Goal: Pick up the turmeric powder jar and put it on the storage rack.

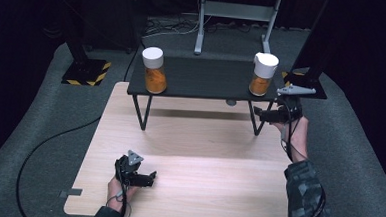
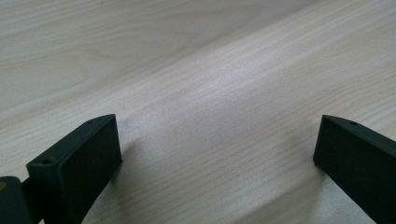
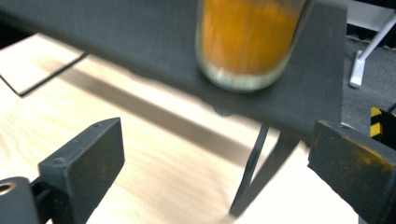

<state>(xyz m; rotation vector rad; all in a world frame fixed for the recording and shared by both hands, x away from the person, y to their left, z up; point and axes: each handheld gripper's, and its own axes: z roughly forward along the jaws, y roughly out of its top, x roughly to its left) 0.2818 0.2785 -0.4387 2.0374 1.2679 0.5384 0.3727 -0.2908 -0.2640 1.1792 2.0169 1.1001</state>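
High view: both white-capped glass jars of orange powder, left and right, stand on the matte black raised shelf; I judge nothing grasped yet.

Left gripper view: my left gripper spreads wide, empty, over the pale wood-grain surface.

Right gripper view: my right gripper gapes empty below the right jar.

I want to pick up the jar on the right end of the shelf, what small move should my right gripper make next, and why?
Probably raise the right gripper and ease it forward. Its jaws stand open but sit below the black shelf, in front of its edge, while the white-capped jar of orange powder stands on top, above the jaws' line in the right gripper view.
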